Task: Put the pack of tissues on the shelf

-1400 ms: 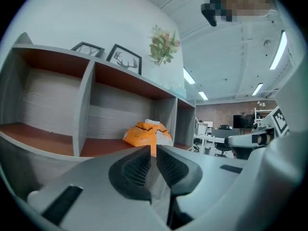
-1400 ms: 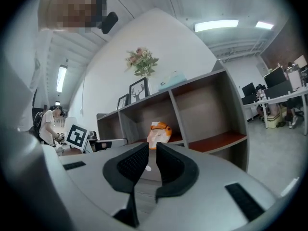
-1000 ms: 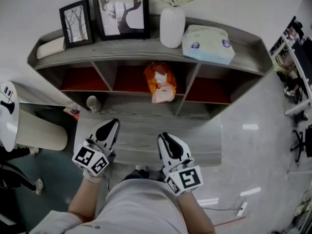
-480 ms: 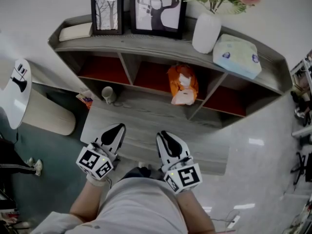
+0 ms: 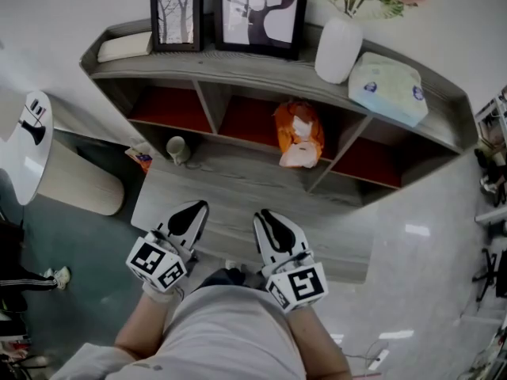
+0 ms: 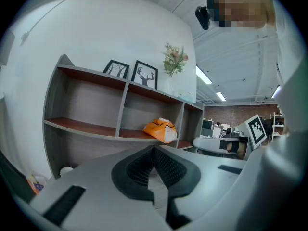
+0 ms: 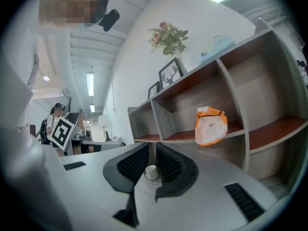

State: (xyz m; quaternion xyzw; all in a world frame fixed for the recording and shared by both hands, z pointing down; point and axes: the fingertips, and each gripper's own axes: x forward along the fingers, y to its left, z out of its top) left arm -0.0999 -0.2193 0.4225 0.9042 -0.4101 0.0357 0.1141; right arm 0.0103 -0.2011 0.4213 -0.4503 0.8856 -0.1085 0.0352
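The pack of tissues [image 5: 388, 88], pale blue and white, lies on the top board of the grey shelf [image 5: 238, 70] at its right end, next to a white vase [image 5: 337, 50]. It also shows in the right gripper view as the tissue pack [image 7: 219, 46] up on the top board. My left gripper [image 5: 196, 208] and right gripper [image 5: 264, 216] hang close to my body, well short of the shelf. Both are shut with nothing between the jaws, as seen at the left gripper [image 6: 154, 150] and the right gripper [image 7: 155, 150].
An orange bag [image 5: 299, 133] sits in the shelf's middle compartment. Two framed pictures [image 5: 261, 14] and a white book [image 5: 125, 46] stand on the top board. A small cup [image 5: 177, 147] rests on the low wooden platform [image 5: 238, 204]. A round white table [image 5: 24, 145] is at the left.
My head view has swung, so the shelf now sits further right and lower in the picture. Both grippers stay shut and near my body, hardly moved.
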